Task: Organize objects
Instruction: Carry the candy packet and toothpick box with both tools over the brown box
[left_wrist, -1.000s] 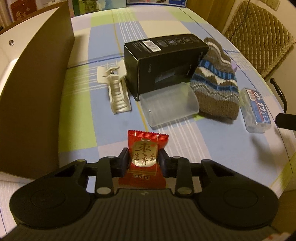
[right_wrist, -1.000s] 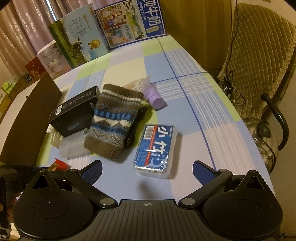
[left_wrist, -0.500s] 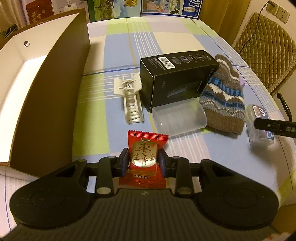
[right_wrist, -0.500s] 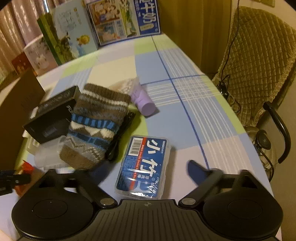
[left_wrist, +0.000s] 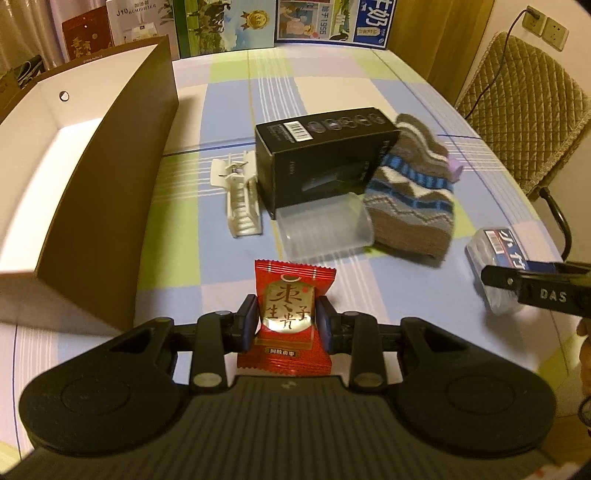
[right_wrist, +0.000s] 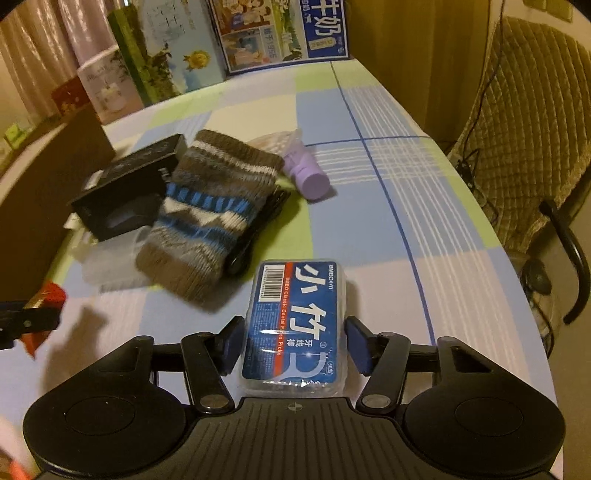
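My left gripper (left_wrist: 287, 321) is shut on a red candy packet (left_wrist: 290, 317) and holds it above the table, to the right of the open brown box (left_wrist: 110, 177). My right gripper (right_wrist: 293, 341) has its fingers around a clear floss-pick box with a blue label (right_wrist: 297, 325); its pads stand at the box's two sides. The floss-pick box also shows in the left wrist view (left_wrist: 496, 254). A black carton (left_wrist: 325, 158), a clear plastic tub (left_wrist: 325, 230), a white clip (left_wrist: 240, 195) and a knitted sock (left_wrist: 410, 195) lie mid-table.
A purple capped tube (right_wrist: 306, 173) lies behind the sock. Milk cartons and printed boxes (left_wrist: 332, 18) line the table's far edge. A quilted chair (left_wrist: 524, 110) stands off the right side. The checked tablecloth (left_wrist: 314, 85) reaches the right edge.
My right gripper moved forward and closed in around the floss-pick box, from wide open. My left gripper rose and pulled back with the candy, bringing more of the brown box into view.
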